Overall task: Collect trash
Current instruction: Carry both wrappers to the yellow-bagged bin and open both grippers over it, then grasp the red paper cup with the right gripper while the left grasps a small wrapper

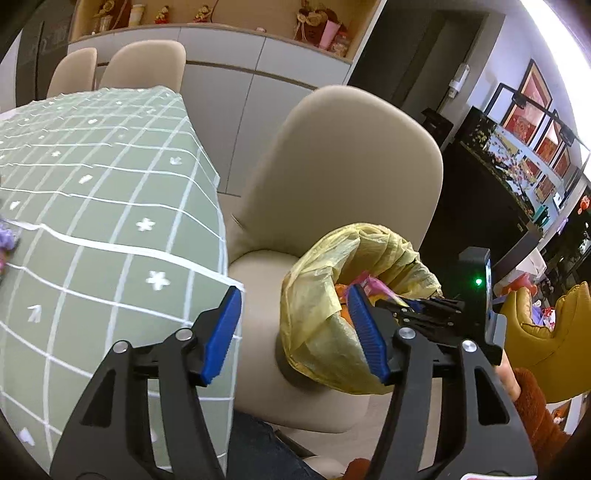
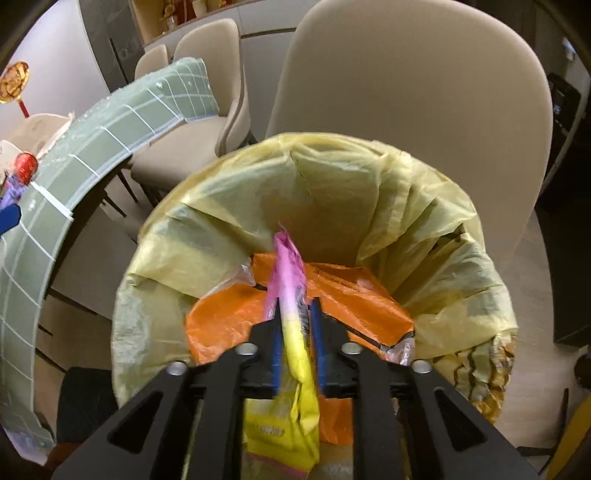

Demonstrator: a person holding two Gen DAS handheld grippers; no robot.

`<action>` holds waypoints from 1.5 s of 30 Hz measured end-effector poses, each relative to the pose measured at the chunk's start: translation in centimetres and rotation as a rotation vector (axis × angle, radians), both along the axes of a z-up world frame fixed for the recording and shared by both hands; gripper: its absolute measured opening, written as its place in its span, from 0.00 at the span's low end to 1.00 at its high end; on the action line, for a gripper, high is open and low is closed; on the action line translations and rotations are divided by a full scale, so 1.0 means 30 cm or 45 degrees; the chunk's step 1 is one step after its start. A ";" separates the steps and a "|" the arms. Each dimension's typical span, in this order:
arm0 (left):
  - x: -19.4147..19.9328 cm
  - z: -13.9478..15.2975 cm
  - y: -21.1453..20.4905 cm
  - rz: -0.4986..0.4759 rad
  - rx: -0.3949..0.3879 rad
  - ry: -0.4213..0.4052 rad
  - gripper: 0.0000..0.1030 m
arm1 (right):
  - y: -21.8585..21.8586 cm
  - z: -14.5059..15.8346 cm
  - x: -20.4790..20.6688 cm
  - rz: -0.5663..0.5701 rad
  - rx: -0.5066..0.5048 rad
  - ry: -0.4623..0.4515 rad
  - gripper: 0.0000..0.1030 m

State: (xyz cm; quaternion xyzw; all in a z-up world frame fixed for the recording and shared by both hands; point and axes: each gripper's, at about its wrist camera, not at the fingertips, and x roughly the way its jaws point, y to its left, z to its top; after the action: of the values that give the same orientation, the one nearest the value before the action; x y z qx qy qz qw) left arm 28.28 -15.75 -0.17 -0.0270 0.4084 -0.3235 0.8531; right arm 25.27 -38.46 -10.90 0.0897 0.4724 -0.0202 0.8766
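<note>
Two tools, left tool (image 1: 295, 328) apart, right tool (image 2: 295, 332) clamped on wrapper (image 2: 291, 295) (pink-yellow), green checked tablecloth (image 1: 110, 192), beige chair (image 1: 343, 166).

Dining room setup: table (image 1: 110, 206) under a green grid cloth, beige chairs (image 1: 343, 177) pulled up around it, grey cabinets (image 1: 236, 70) behind, a shelf (image 1: 221, 18) of figurines on top. Dark doorway (image 1: 417, 55) off right.
</note>
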 end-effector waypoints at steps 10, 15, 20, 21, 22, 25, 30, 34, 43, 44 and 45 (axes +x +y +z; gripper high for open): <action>-0.054 0.062 0.234 0.103 0.020 -0.089 0.55 | 0.080 0.218 -0.082 0.000 -0.049 -0.261 0.50; -0.100 0.120 0.449 0.220 0.019 -0.179 0.56 | 0.244 0.349 -0.099 0.123 -0.007 -0.430 0.50; -0.140 0.162 0.691 0.375 0.013 -0.259 0.57 | 0.525 0.439 -0.078 0.295 -0.092 -0.531 0.50; -0.144 0.166 0.754 0.424 0.012 -0.270 0.57 | 0.589 0.446 -0.064 0.345 -0.085 -0.540 0.50; -0.146 0.165 0.795 0.458 0.010 -0.274 0.57 | 0.623 0.450 -0.066 0.377 -0.068 -0.544 0.50; -0.151 0.156 0.965 0.618 -0.007 -0.274 0.57 | 0.747 0.456 -0.062 0.470 0.006 -0.563 0.50; -0.126 0.123 1.234 0.890 -0.078 -0.207 0.58 | 0.946 0.445 -0.016 0.538 -0.011 -0.569 0.50; -0.085 0.103 1.342 0.961 -0.096 -0.169 0.58 | 1.060 0.437 0.021 0.562 -0.067 -0.560 0.50; 0.078 0.059 1.398 0.931 -0.191 -0.094 0.46 | 1.243 0.421 0.129 0.571 -0.152 -0.540 0.50; 0.078 0.060 1.395 0.902 -0.189 -0.100 0.37 | 1.258 0.421 0.144 0.581 -0.147 -0.535 0.50; 0.074 0.063 1.390 0.892 -0.182 -0.107 0.22 | 1.268 0.422 0.155 0.589 -0.140 -0.534 0.50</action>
State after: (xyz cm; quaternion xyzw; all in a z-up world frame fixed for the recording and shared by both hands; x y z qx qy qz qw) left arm 30.49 25.96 1.73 -0.2118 0.3154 -0.0399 0.9242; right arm 29.92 -0.41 1.76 -0.0656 0.2875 0.1732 0.9397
